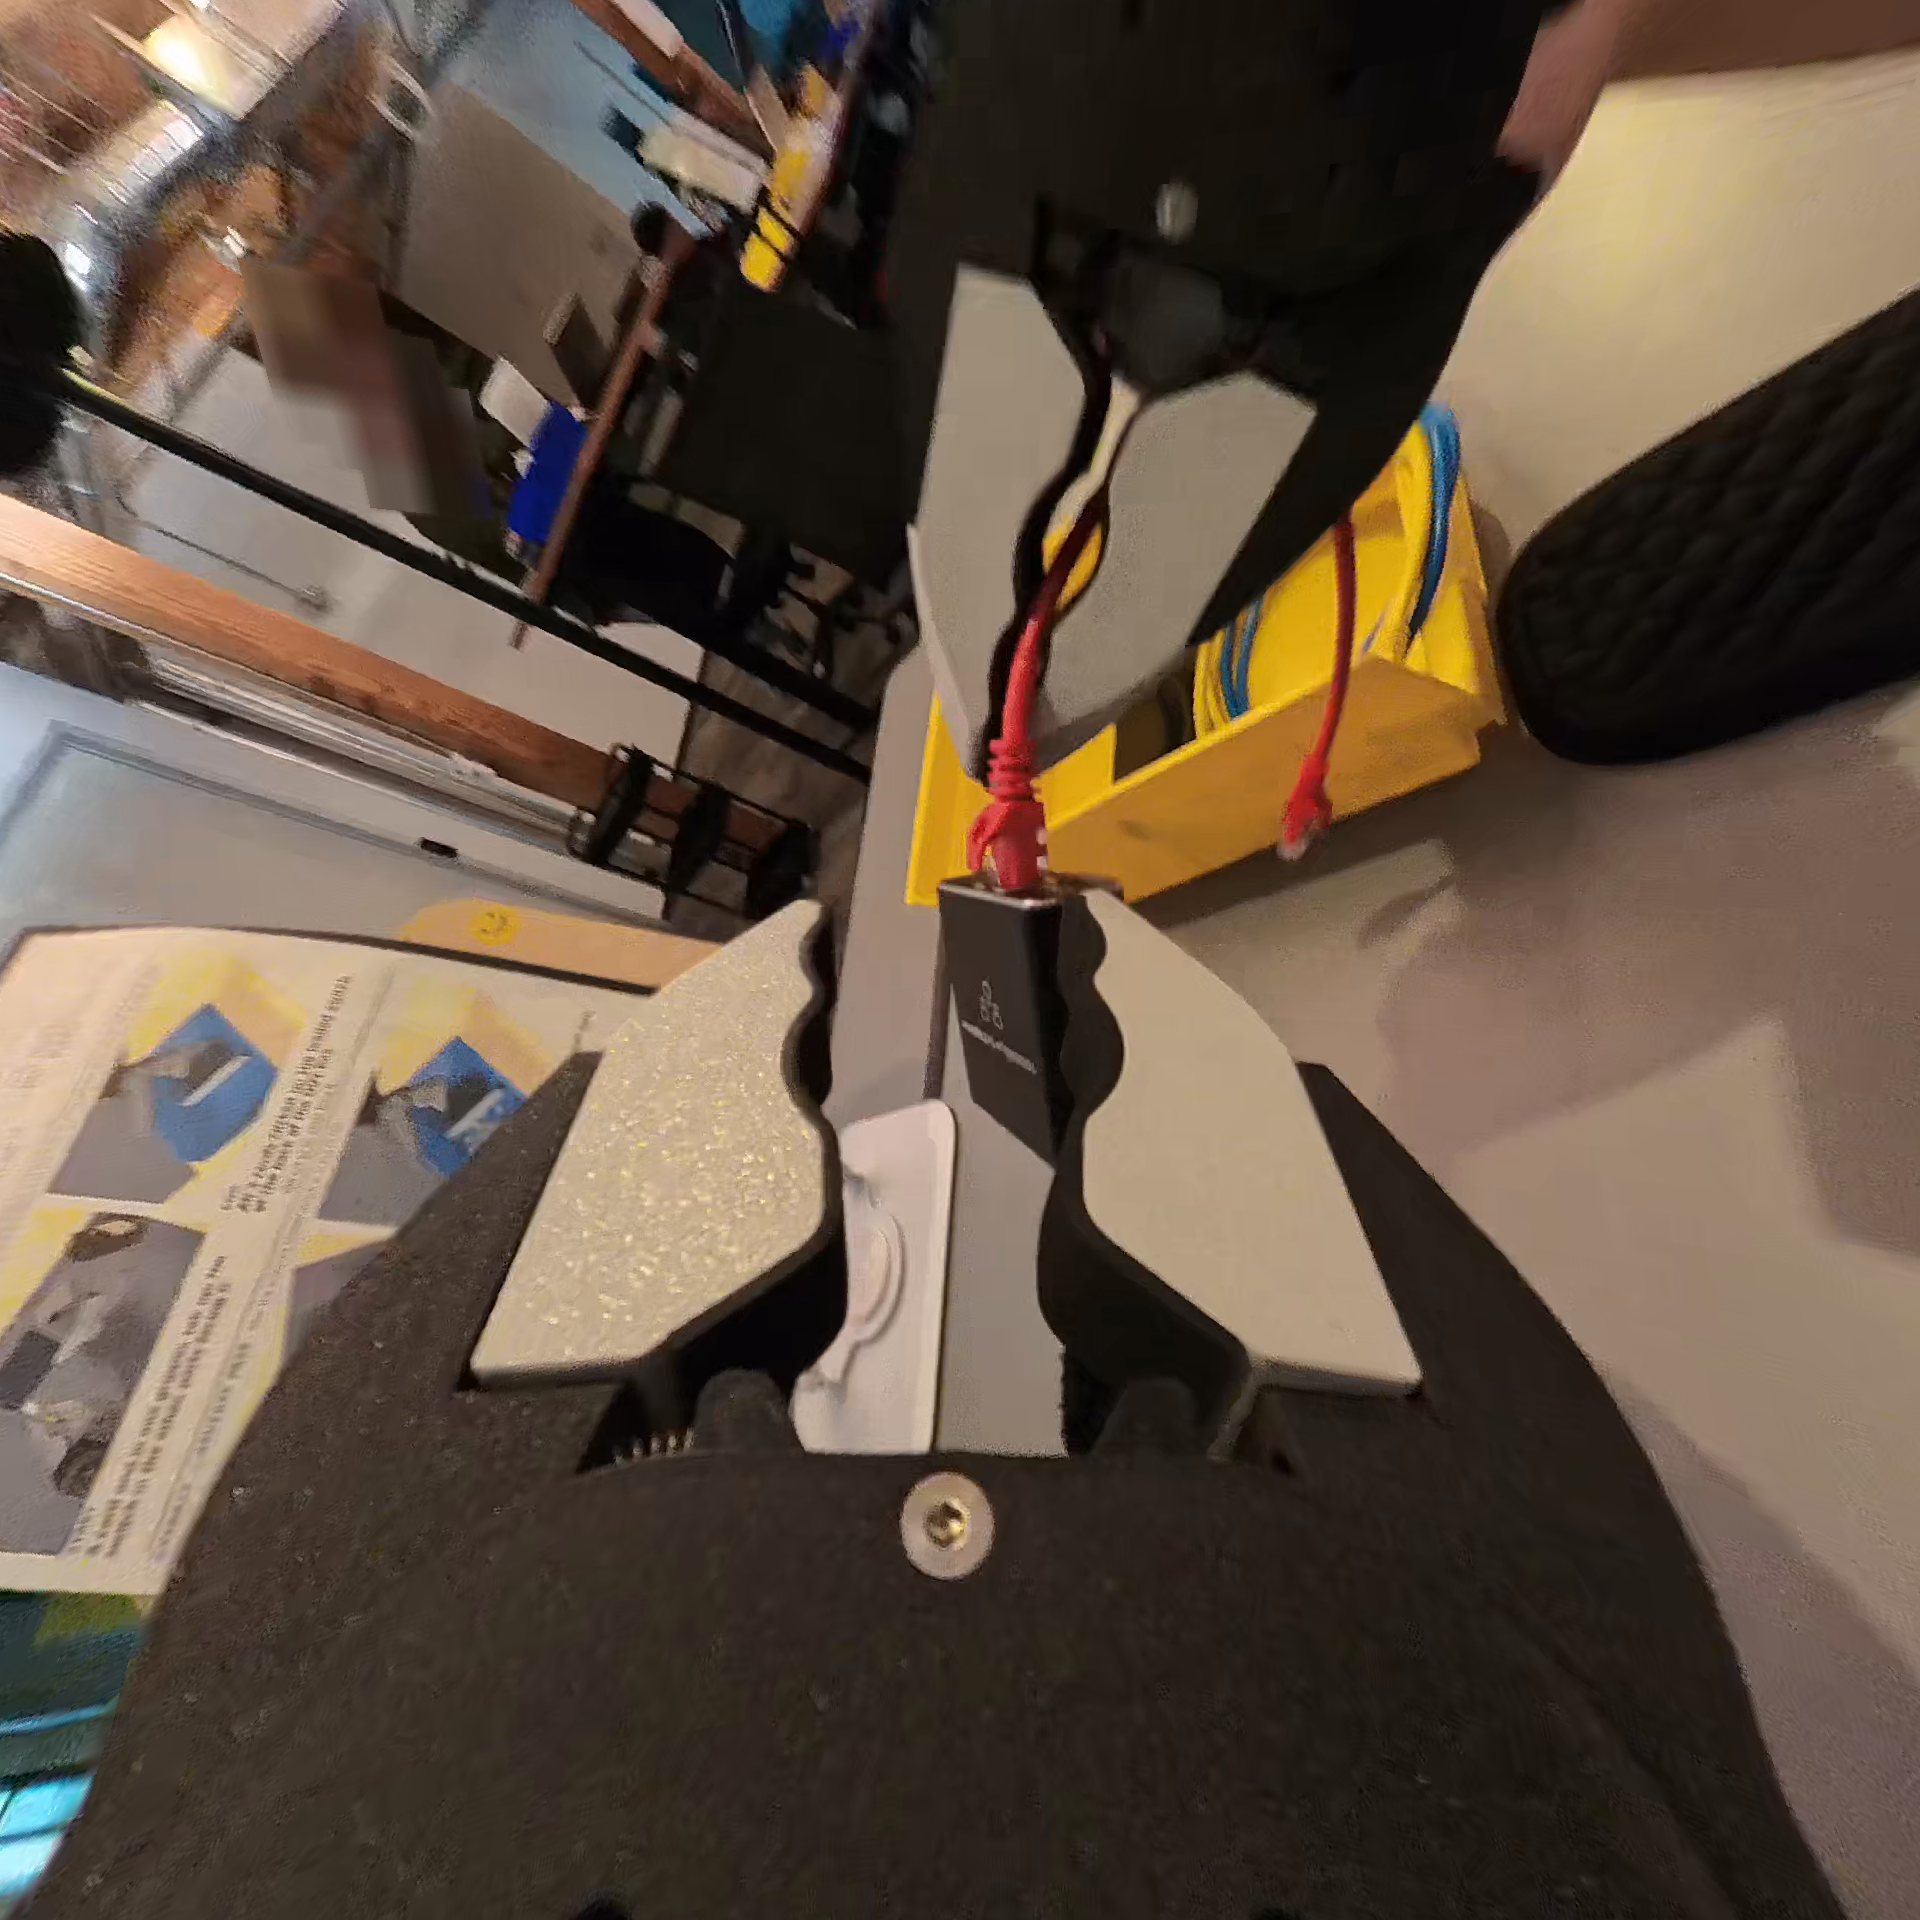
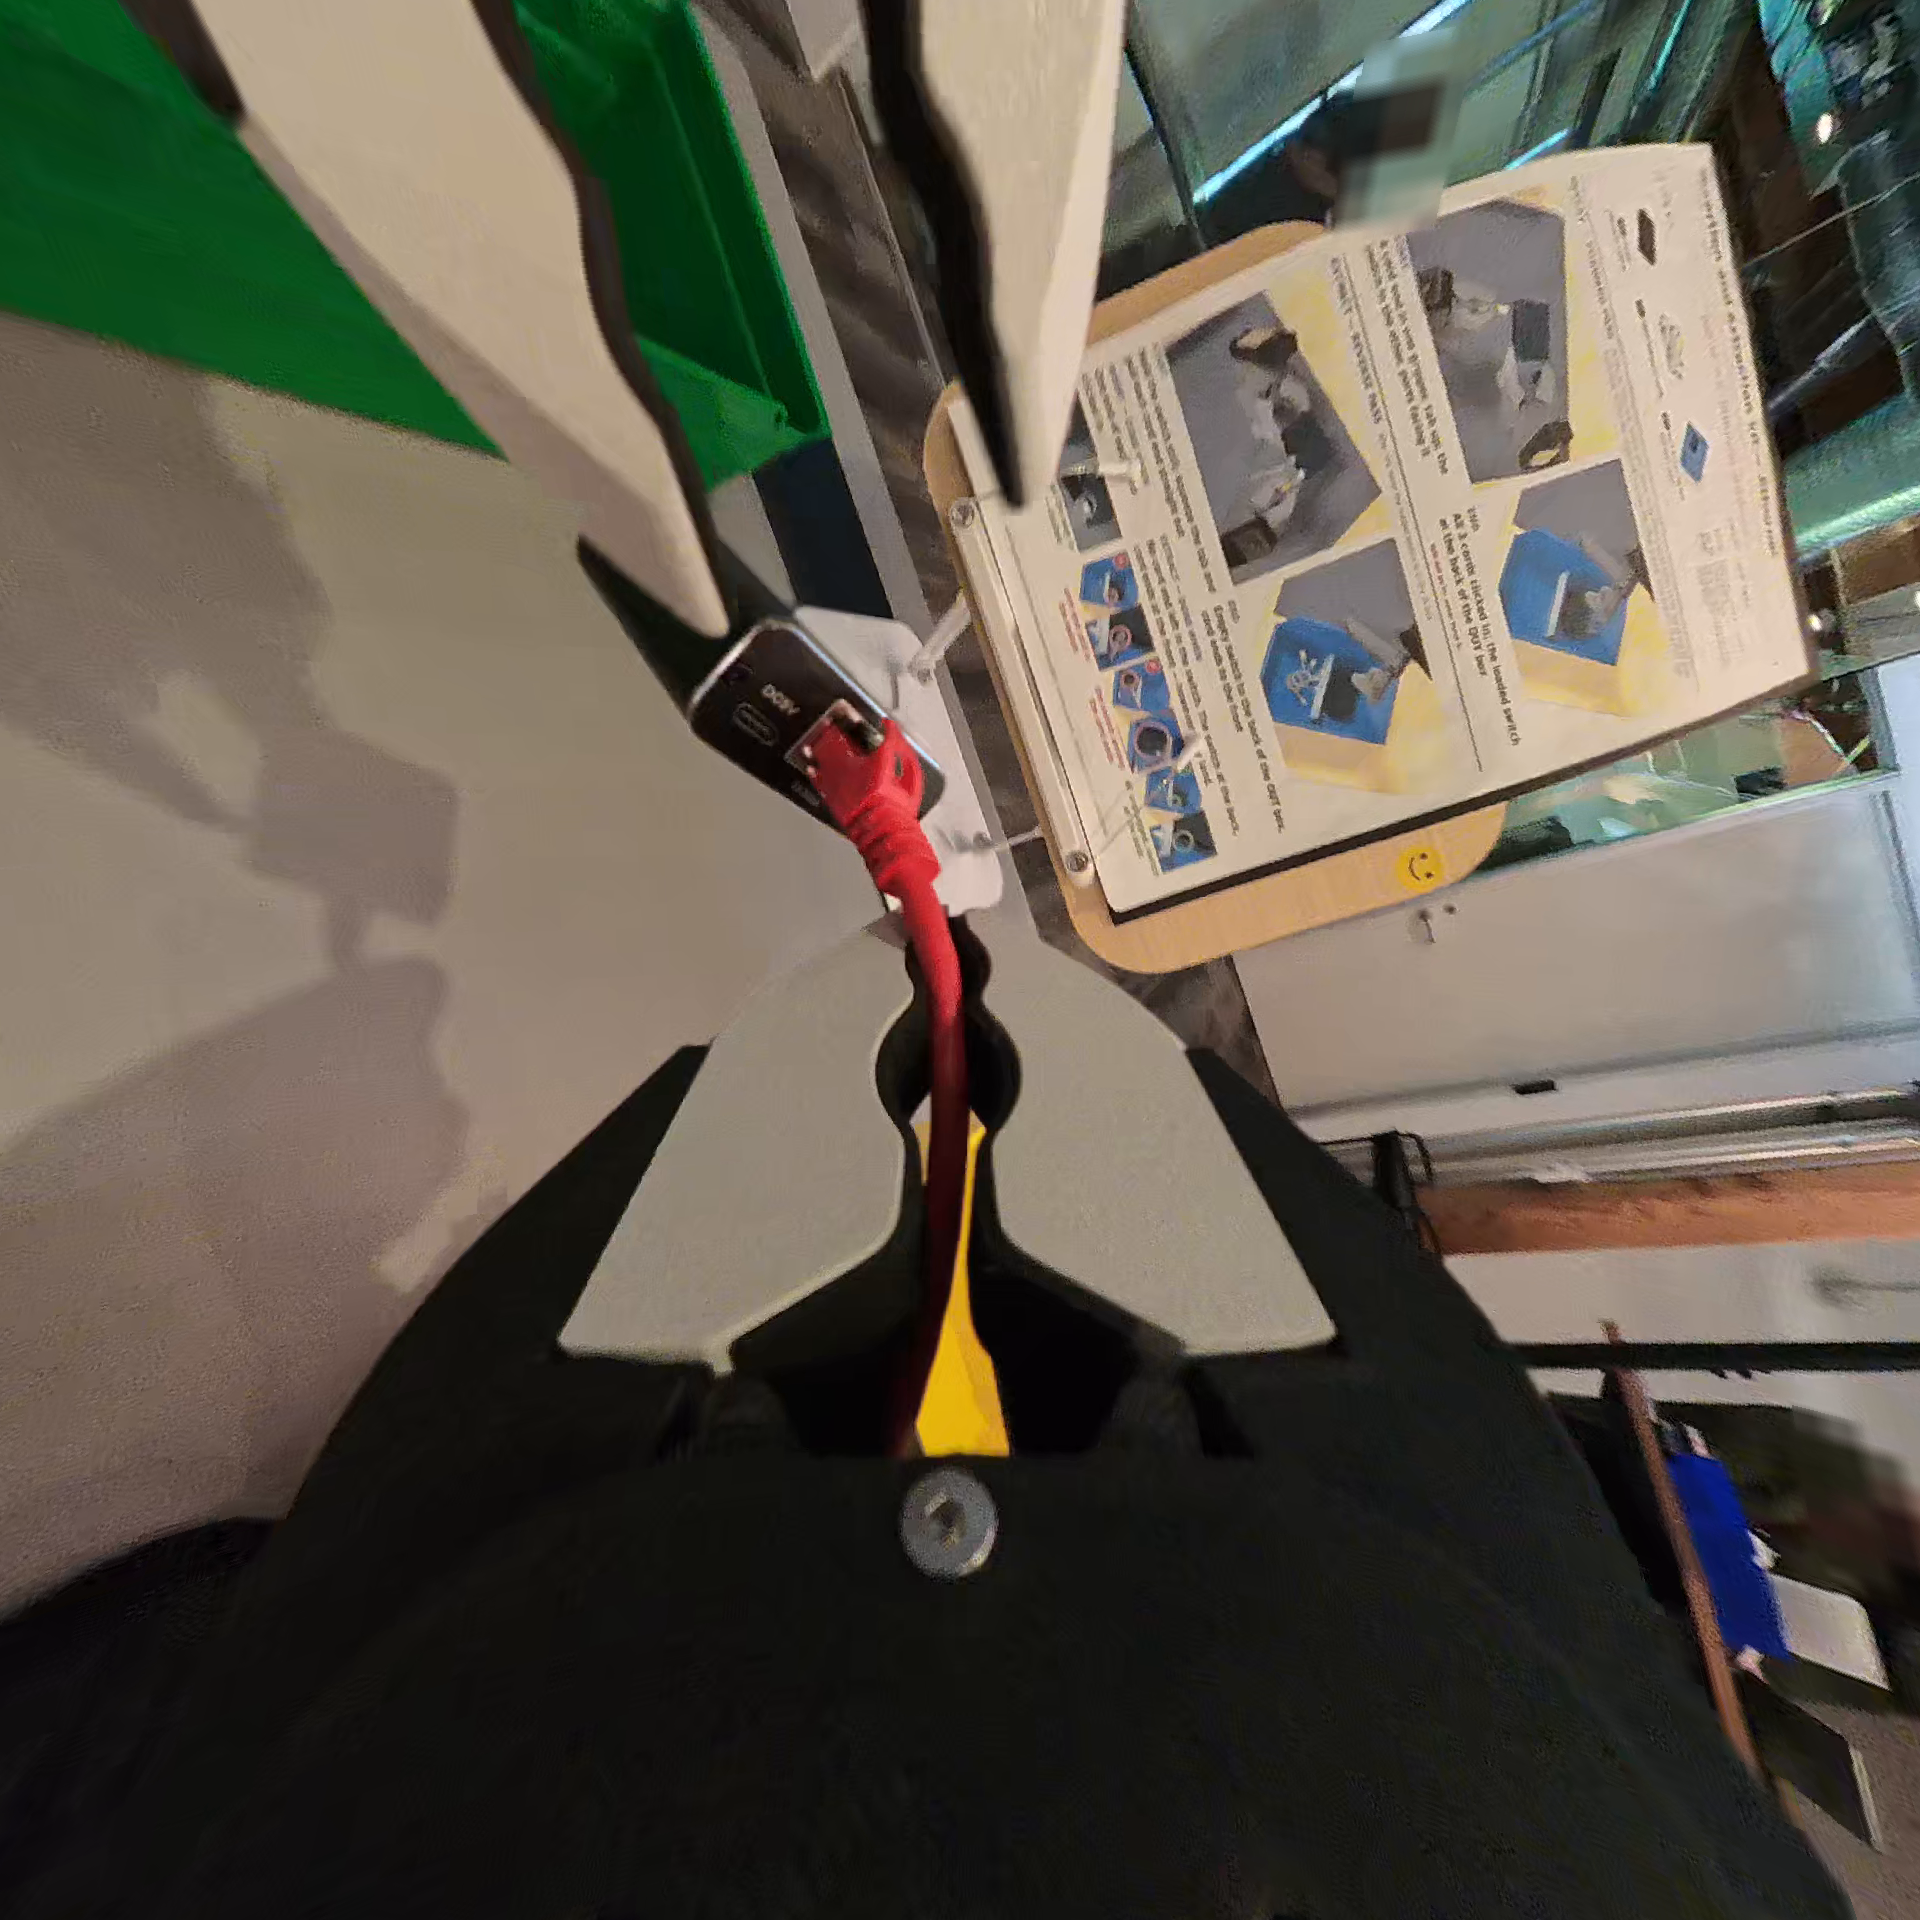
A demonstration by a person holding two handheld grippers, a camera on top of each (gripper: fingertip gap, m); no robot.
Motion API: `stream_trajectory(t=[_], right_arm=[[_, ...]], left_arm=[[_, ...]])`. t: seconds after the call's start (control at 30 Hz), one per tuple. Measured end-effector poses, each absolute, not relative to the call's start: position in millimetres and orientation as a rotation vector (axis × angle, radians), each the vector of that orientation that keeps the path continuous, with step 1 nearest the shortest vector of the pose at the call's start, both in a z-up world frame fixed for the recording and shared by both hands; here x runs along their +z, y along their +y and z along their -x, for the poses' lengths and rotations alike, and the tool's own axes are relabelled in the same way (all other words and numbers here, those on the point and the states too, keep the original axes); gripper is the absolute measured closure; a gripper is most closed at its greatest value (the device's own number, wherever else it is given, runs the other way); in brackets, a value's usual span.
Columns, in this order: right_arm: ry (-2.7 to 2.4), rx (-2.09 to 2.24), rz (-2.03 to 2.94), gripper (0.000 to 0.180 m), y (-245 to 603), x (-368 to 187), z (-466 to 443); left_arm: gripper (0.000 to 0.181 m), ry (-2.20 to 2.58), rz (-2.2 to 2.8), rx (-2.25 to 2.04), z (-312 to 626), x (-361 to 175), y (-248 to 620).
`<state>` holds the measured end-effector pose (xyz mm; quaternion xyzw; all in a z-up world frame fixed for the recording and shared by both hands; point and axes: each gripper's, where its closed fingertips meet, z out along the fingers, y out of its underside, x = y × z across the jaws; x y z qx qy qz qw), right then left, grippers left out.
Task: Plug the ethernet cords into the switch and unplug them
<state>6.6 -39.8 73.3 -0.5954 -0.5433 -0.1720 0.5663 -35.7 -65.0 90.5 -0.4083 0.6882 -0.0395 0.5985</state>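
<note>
A small black switch (image 1: 1003, 1018) sits between the fingers of my left gripper (image 1: 961, 925). It rests against the right finger, with a gap to the left finger, so the gripper is open. A red ethernet cord (image 1: 1023, 665) has its plug (image 1: 1006, 836) in the switch's port. In the right wrist view, my right gripper (image 2: 945, 940) is shut on this red cord (image 2: 940, 1049) just behind the plug (image 2: 868, 769), which is seated in the switch (image 2: 769, 707). A second red plug (image 1: 1304, 821) hangs loose over the yellow bin.
A yellow bin (image 1: 1247, 769) holding blue and yellow cords stands behind the switch. A black padded object (image 1: 1714, 582) lies to its right. An instruction sheet on a wooden stand (image 2: 1403, 520) and its white base (image 1: 894, 1247) are near the table edge. A green bin (image 2: 208, 208) is nearby. Across from one pair of fingers to the other is roughly 6 cm.
</note>
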Motion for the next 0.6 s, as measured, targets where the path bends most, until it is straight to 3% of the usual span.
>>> stream_trajectory(t=[0.27,0.37,0.6], right_arm=[[-1.209,-0.500,1.488,0.179,-36,77,-26],[-1.160,-0.482,1.500,0.179,-37,85,-29],[-1.083,-0.403,1.562,0.179,-41,89,-28]], left_arm=[[0.132,1.641,1.051,0.023,17,62,-46],[0.149,1.552,0.989,0.068,5,67,-33],[0.154,1.391,0.852,0.249,-7,78,-17]])
